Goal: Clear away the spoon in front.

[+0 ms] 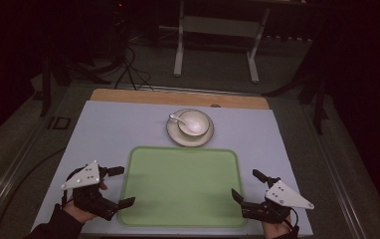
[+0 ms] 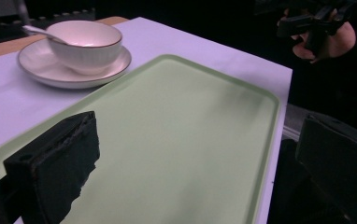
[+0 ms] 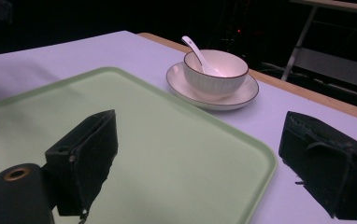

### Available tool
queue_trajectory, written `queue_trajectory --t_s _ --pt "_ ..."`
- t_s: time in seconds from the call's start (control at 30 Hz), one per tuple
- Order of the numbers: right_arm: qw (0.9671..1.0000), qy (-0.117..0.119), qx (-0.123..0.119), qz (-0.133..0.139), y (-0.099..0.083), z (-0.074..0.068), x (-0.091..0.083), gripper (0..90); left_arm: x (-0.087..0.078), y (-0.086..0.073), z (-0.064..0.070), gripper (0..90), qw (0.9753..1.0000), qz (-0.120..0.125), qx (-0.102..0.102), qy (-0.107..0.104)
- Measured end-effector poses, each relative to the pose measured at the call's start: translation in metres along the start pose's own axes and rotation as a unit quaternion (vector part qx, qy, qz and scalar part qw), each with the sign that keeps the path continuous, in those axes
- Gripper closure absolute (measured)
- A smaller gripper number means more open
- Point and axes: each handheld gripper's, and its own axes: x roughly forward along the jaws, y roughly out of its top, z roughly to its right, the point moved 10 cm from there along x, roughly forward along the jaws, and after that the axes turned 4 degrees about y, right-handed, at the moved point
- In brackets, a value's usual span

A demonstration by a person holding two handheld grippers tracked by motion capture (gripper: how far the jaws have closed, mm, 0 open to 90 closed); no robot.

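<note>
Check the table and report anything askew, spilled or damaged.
Nothing stands out. The green tray lies flat and square on the table, the bowl sits upright on its saucer with the spoon resting inside, and no spill shows.
</note>
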Motion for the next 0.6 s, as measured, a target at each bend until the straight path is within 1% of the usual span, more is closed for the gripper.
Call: queue_trajectory --t_s 0.1,0.13,0.17,0.27,0.3,0.37,0.47,0.5,0.53,0.6 --pt "1.0000 0.000 -0.005 0.001 0.001 -0.002 0.000 11.6 0.006 0.010 0.000 0.0 1.0000 -0.001 0.007 -0.003" --pt "1.0000 0.000 -0.005 0.001 0.001 -0.002 0.000 11.6 0.006 0.010 0.000 0.0 1.0000 -0.001 0.007 -0.003" --pt "1.0000 0.001 -0.005 0.001 0.001 -0.002 0.000 11.6 0.010 0.017 -0.001 0.0 0.9999 0.002 0.010 -0.003" --pt "1.0000 0.001 -0.005 0.001 0.002 -0.002 0.000 11.6 0.015 0.026 -0.001 0.0 0.9999 0.001 0.014 -0.008" --pt "1.0000 0.001 -0.005 0.002 0.002 -0.002 0.000 11.6 0.018 0.031 -0.002 0.0 0.9998 0.003 0.018 -0.005" --pt "1.0000 0.001 -0.006 0.003 0.002 -0.002 -0.001 11.6 0.022 0.038 -0.003 0.0 0.9998 0.006 0.017 -0.009" --pt "1.0000 0.001 -0.005 0.006 0.003 -0.002 -0.001 11.6 0.028 0.048 -0.006 0.9 0.9998 0.012 0.012 -0.007" --pt "1.0000 0.002 -0.004 0.006 0.003 -0.002 -0.001 11.6 0.031 0.050 -0.009 0.9 0.9999 0.010 0.012 -0.003" --pt "1.0000 0.001 -0.004 0.007 0.004 -0.002 -0.001 11.6 0.033 0.052 -0.010 1.0 0.9999 0.010 0.010 -0.006" --pt "1.0000 0.002 -0.005 0.008 0.004 -0.003 -0.002 11.6 0.038 0.056 -0.014 1.3 1.0000 0.008 0.005 0.003"
